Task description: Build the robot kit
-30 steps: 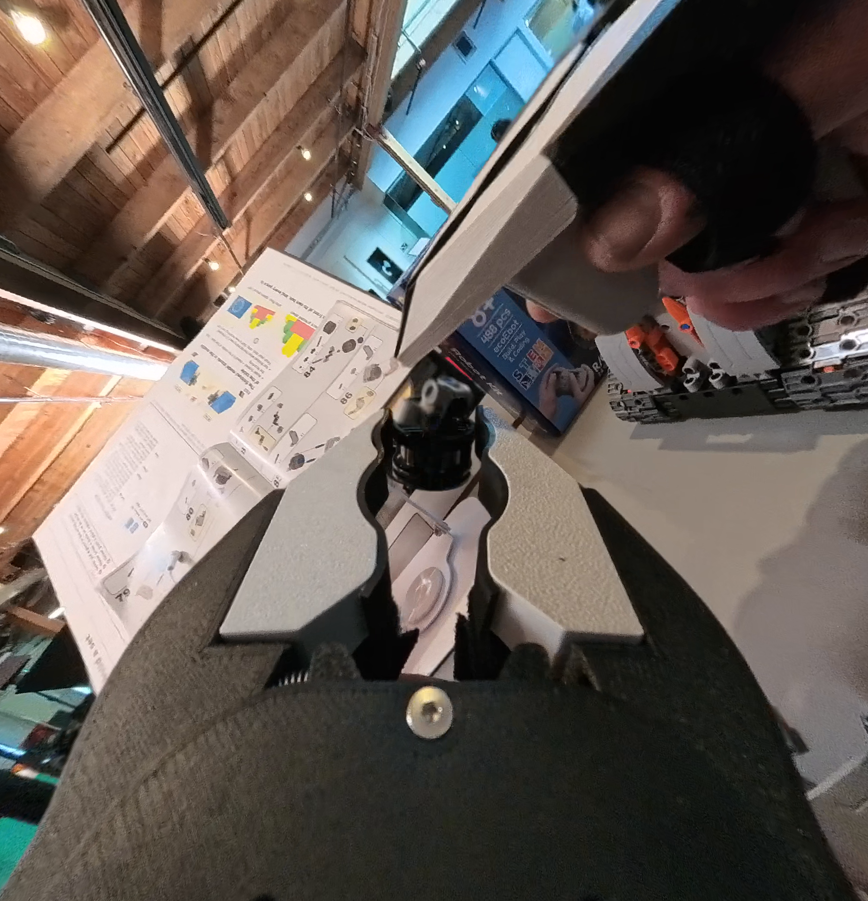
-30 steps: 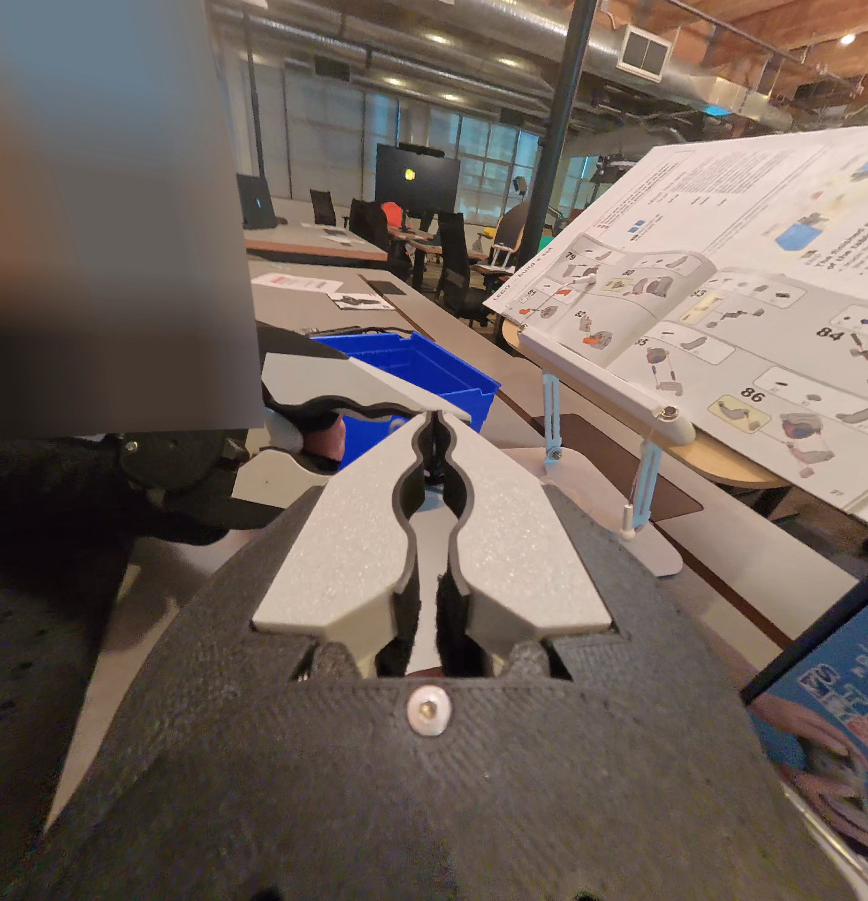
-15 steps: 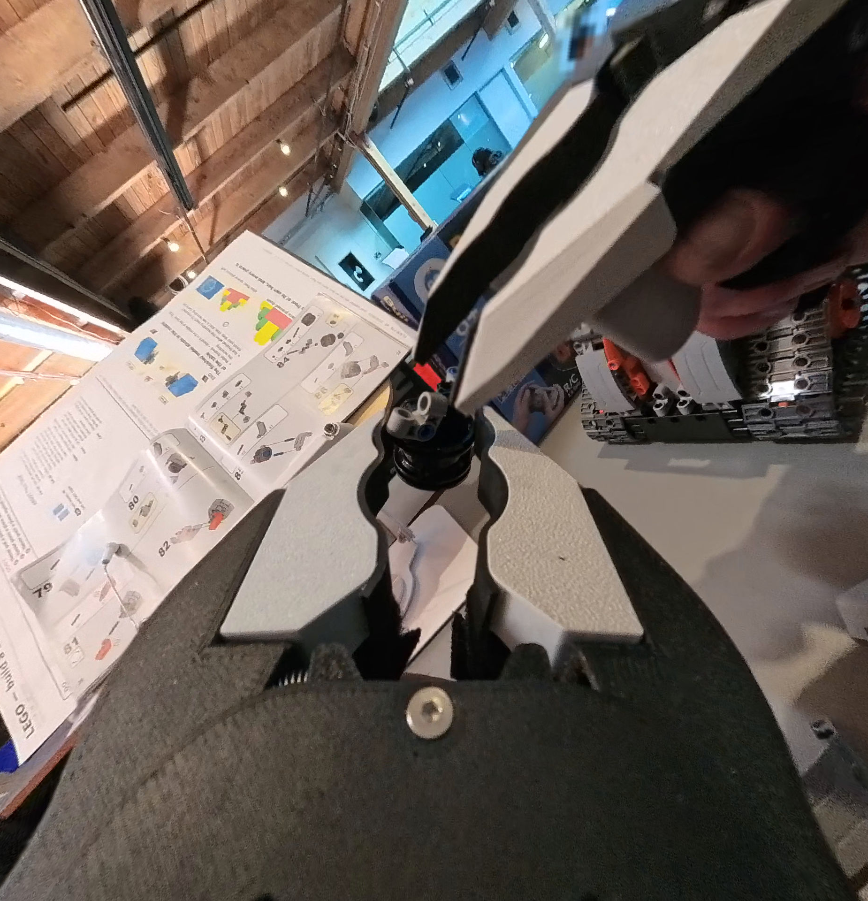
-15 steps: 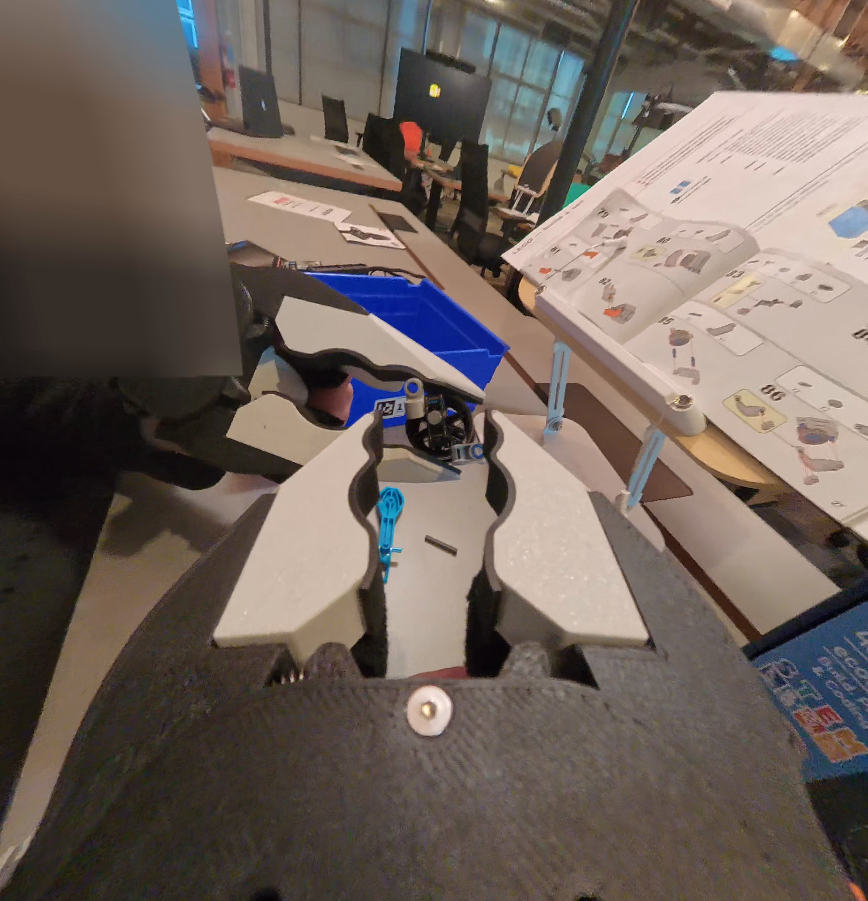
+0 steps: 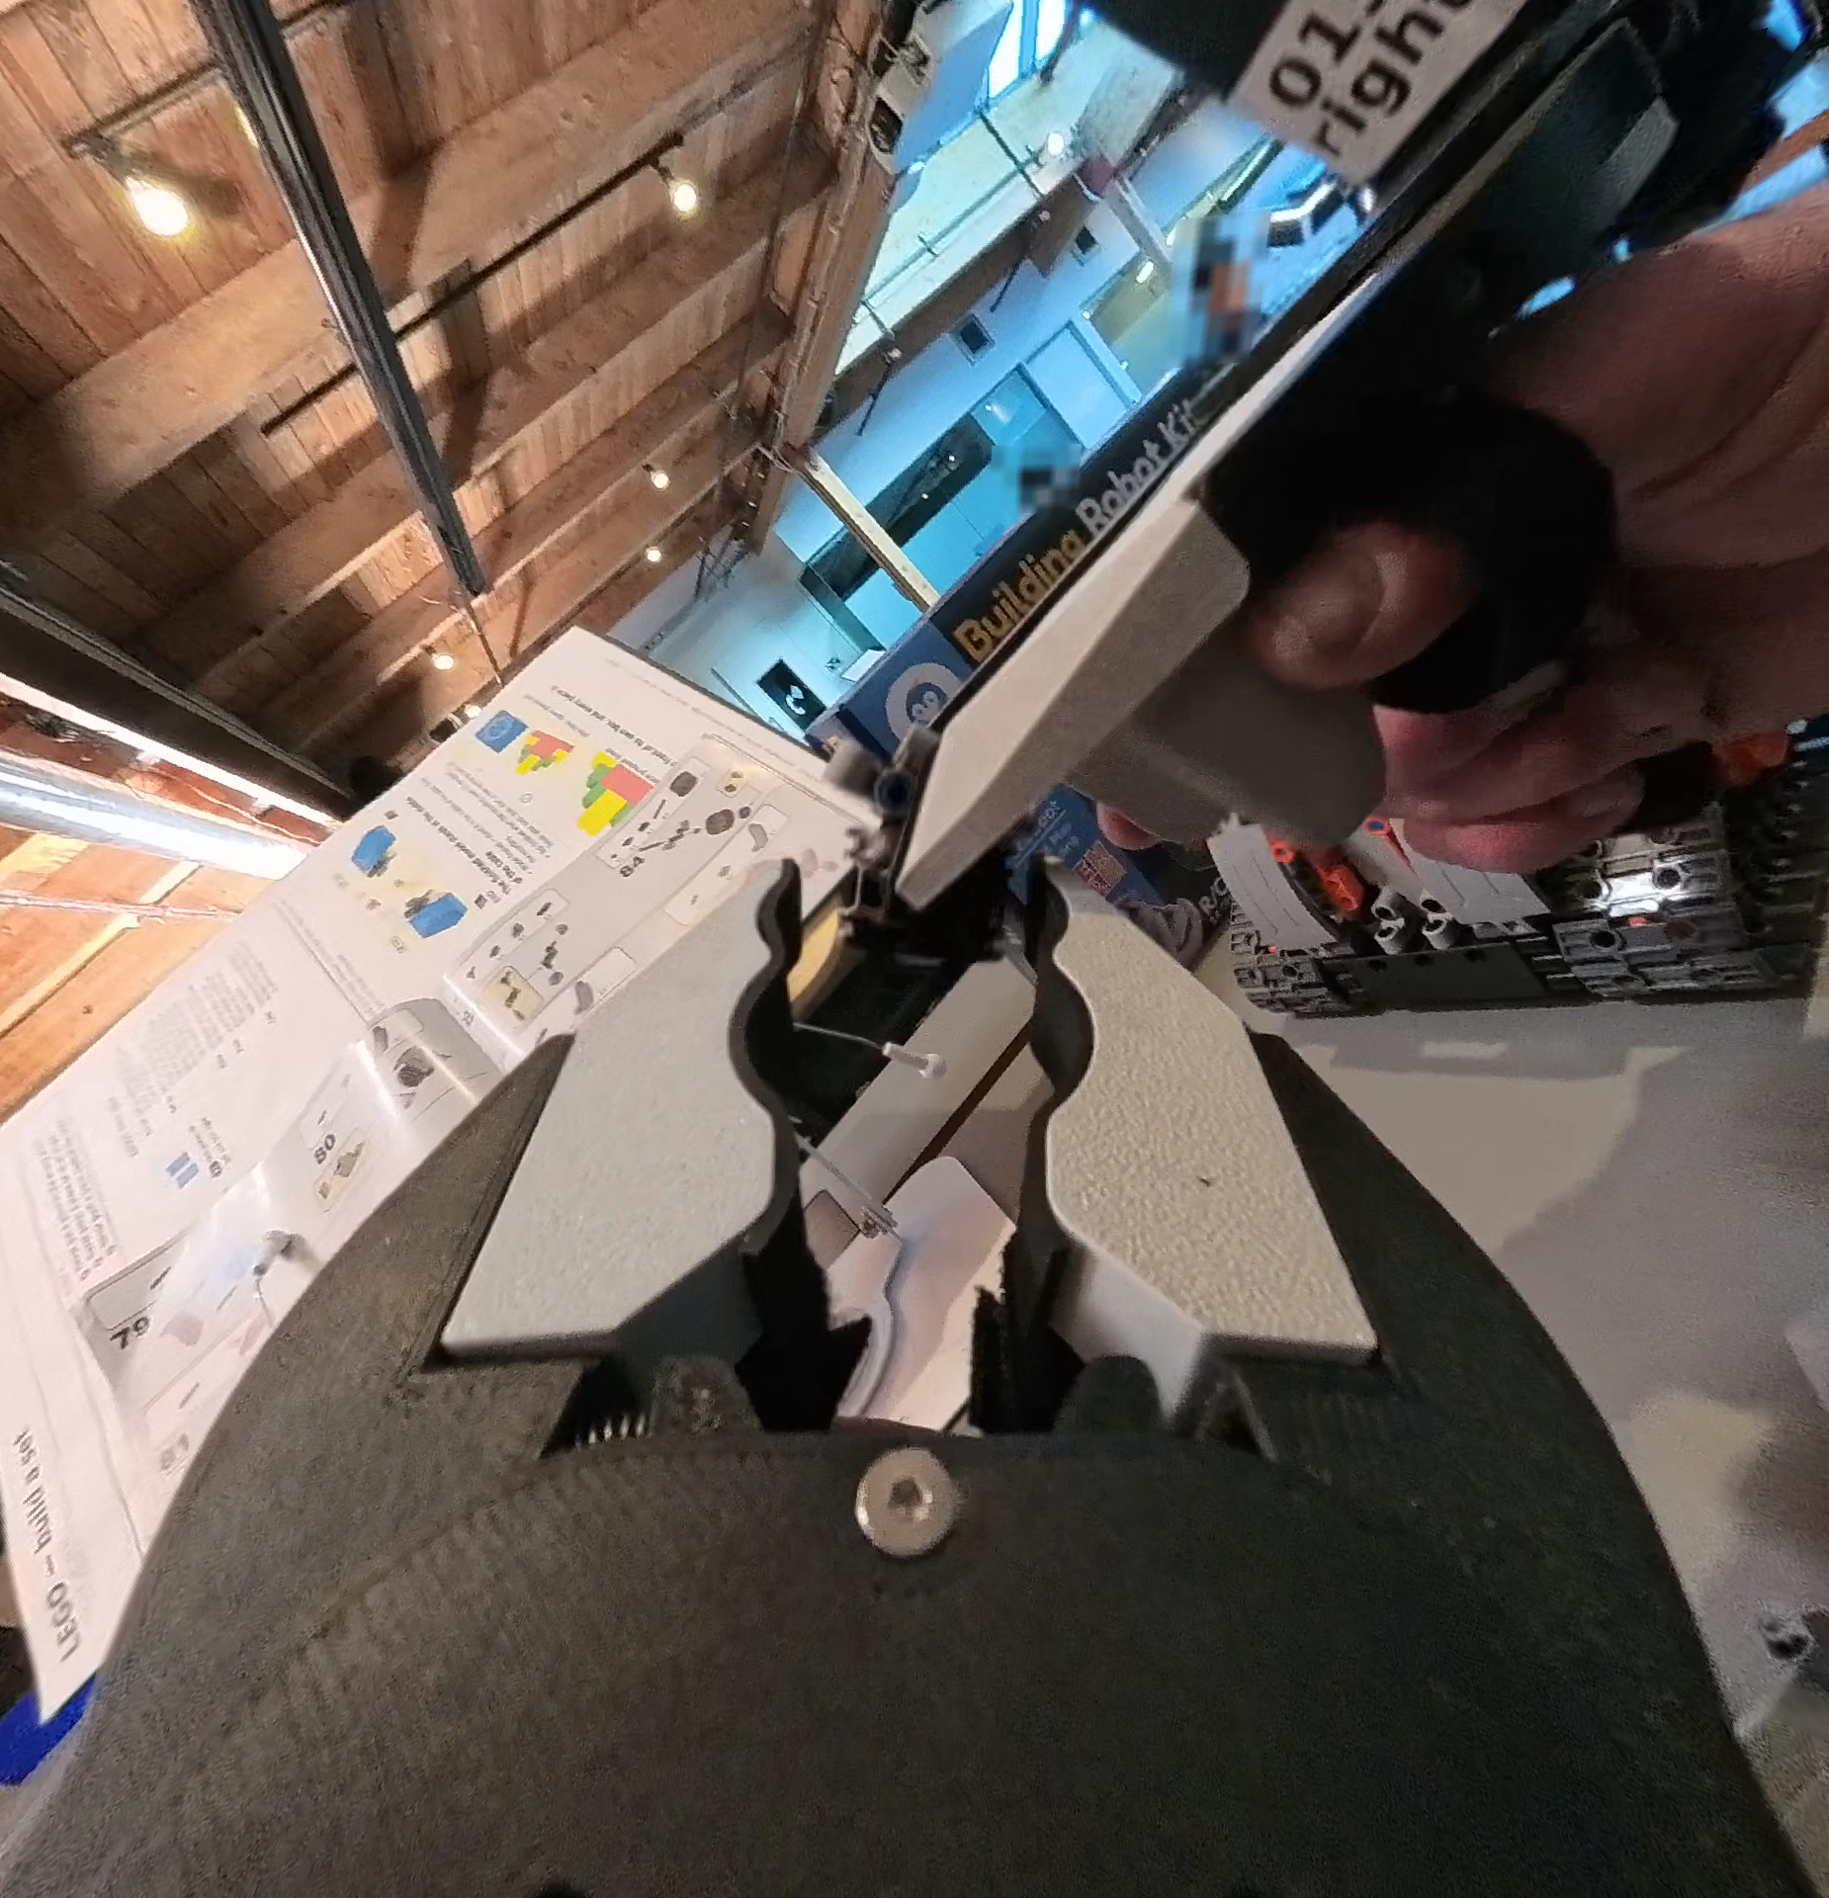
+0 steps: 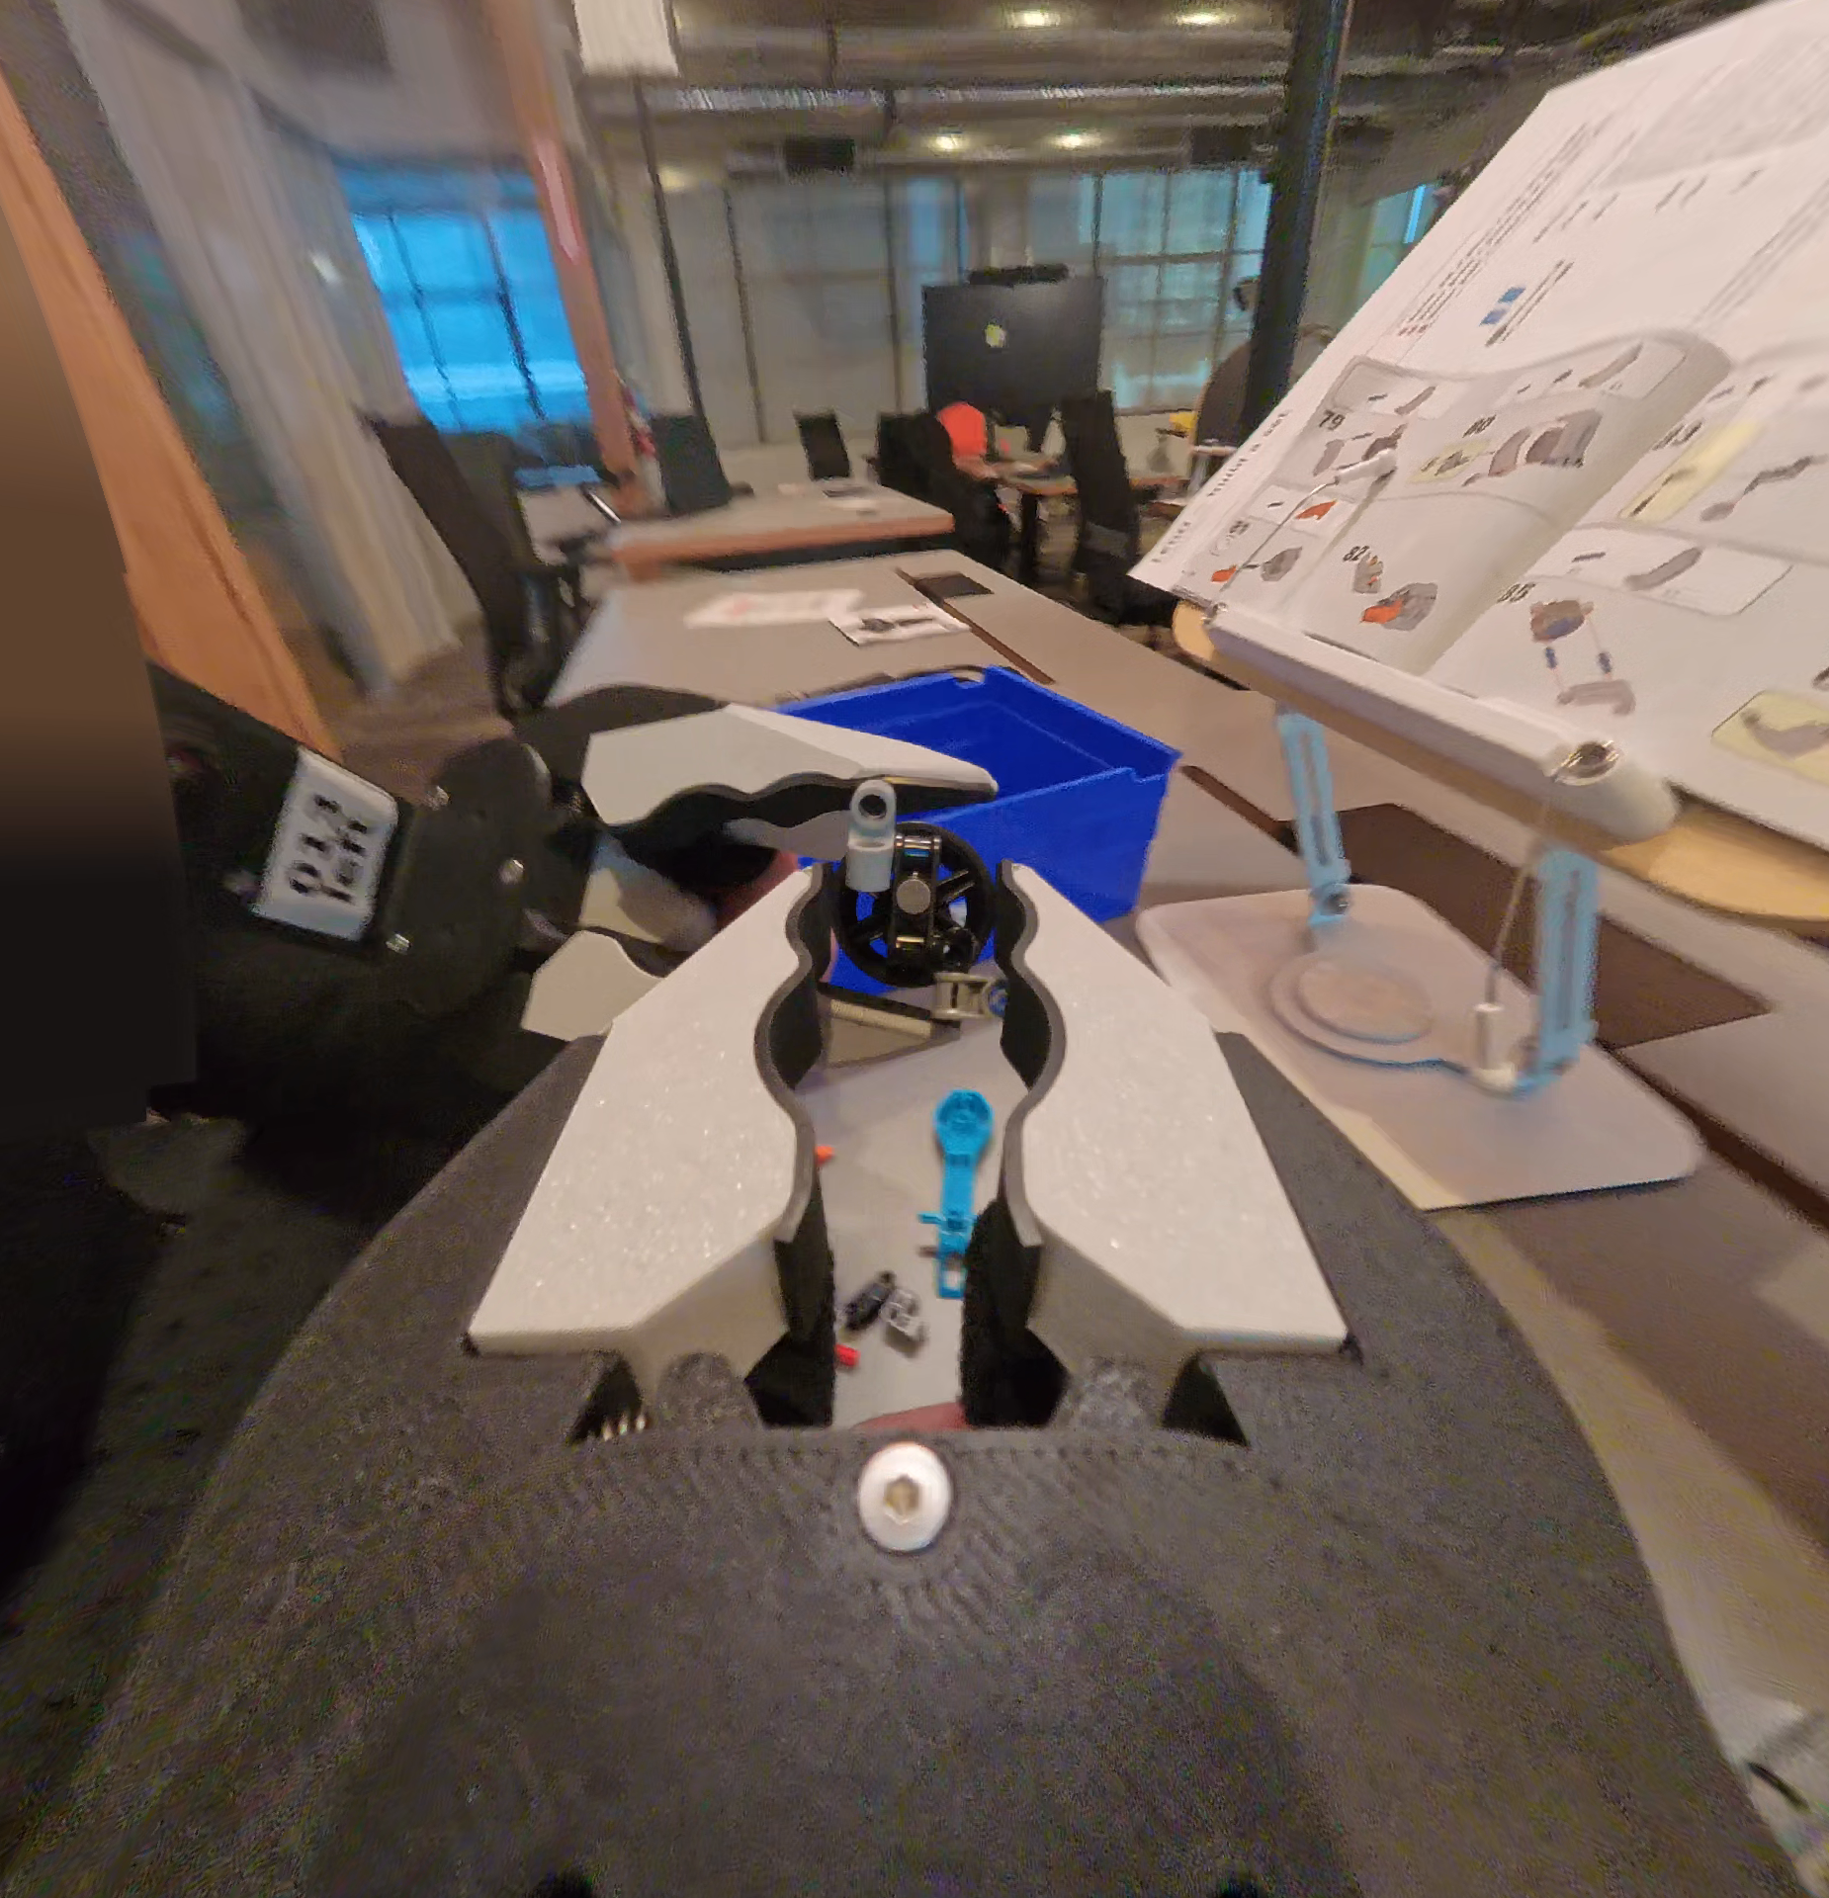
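Note:
A black spoked wheel [image 6: 910,909] with a grey connector [image 6: 869,832] on it sits between the tips of my right gripper [image 6: 905,885], which is shut on it. My left gripper [image 5: 910,894] is open, its jaws spread wide on either side of the wheel and not touching it. In the right wrist view the left gripper's upper finger [image 6: 767,750] reaches in from the left just above the wheel. In the left wrist view a right gripper finger [image 5: 1075,719] comes in from the upper right, held by a hand [image 5: 1660,514]; it hides most of the wheel there.
An open instruction booklet [image 6: 1609,462] rests on a stand [image 6: 1403,1027] at the right. A blue bin [image 6: 1044,760] stands behind the wheel. A light blue part [image 6: 957,1161] and small loose parts [image 6: 885,1304] lie on the grey table. A tracked brick model [image 5: 1558,924] and a blue box [image 5: 993,637] stand beyond. Less than 4 cm separates the two grippers' tips.
The left gripper was shut on the wheel and has opened. The right gripper, open half a second ago, has moved up and closed on the wheel.

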{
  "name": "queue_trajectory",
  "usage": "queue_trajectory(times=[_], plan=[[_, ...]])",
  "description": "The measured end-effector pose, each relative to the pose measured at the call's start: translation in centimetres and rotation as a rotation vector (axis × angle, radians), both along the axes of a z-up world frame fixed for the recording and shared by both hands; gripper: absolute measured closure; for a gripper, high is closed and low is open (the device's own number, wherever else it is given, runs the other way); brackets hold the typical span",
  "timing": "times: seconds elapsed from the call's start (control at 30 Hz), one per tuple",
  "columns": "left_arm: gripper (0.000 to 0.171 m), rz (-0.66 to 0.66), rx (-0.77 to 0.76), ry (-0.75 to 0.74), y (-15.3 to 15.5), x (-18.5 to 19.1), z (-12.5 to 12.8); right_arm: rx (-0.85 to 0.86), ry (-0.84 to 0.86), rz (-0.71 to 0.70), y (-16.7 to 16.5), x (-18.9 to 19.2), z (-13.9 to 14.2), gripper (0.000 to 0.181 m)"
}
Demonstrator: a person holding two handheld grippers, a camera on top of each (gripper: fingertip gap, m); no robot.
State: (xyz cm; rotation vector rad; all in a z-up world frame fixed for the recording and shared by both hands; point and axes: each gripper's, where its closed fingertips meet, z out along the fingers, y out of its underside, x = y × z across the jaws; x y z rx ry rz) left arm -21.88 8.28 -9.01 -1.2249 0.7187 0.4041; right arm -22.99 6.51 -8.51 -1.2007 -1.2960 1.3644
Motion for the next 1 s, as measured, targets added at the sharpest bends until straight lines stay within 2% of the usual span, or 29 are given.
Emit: queue_trajectory(times=[0.1, 0.2, 0.33, 0.43, 0.5, 0.57, 0.67, 0.7, 0.77, 0.83, 0.93, 1.0], plan=[[0.129, -0.018, 0.015, -0.009, -0.1, 0.0, 0.3, -0.212, 0.027, 0.160, -0.6, 0.4, 0.2, 0.153], [0.140, -0.036, 0.020, 0.025, -0.4, 0.6, 0.0, -0.280, 0.057, 0.208, -0.8, 0.4, 0.2, 0.153], [0.140, -0.034, 0.001, 0.028, -0.2, 0.4, -0.1, -0.238, 0.035, 0.168, -0.6, 0.1, 0.1, 0.153], [0.141, -0.026, -0.043, 0.046, 0.0, 0.1, -0.5, -0.070, -0.060, 0.069, 0.0, 0.2, -0.4, 0.139], [0.140, -0.034, -0.140, 0.094, 0.2, 0.4, -1.7, 0.067, -0.167, 0.015, 0.3, 0.7, -0.8, 0.133], [0.140, -0.058, -0.203, 0.159, -0.2, 0.8, -2.5, 0.164, -0.283, -0.018, 0.2, 1.7, -1.2, 0.117], [0.140, -0.138, -0.480, 0.224, -1.3, 2.0, -6.0, 0.356, -0.469, -0.113, 0.0, 3.9, -2.8, 0.087], [0.140, -0.131, -0.507, 0.253, -1.4, 1.9, -6.7, 0.375, -0.507, -0.134, -0.3, 4.5, -3.4, 0.085], [0.140, -0.114, -0.588, 0.265, -1.3, 1.7, -8.3, 0.360, -0.564, -0.142, -1.5, 5.8, -4.9, 0.072], [0.140, -0.137, -0.624, 0.232, -1.5, 2.1, -8.8, 0.343, -0.605, -0.173, -2.1, 7.3, -6.1, 0.066], [0.140, -0.165, -0.773, 0.219, -2.8, 2.5, -10.6, 0.254, -0.652, -0.190, -3.6, 10.1, -7.7, 0.052], [0.132, -0.172, -0.866, 0.200, -3.5, 2.6, -12.1, 0.236, -0.708, -0.213, -4.2, 12.3, -9.1, 0.042]])
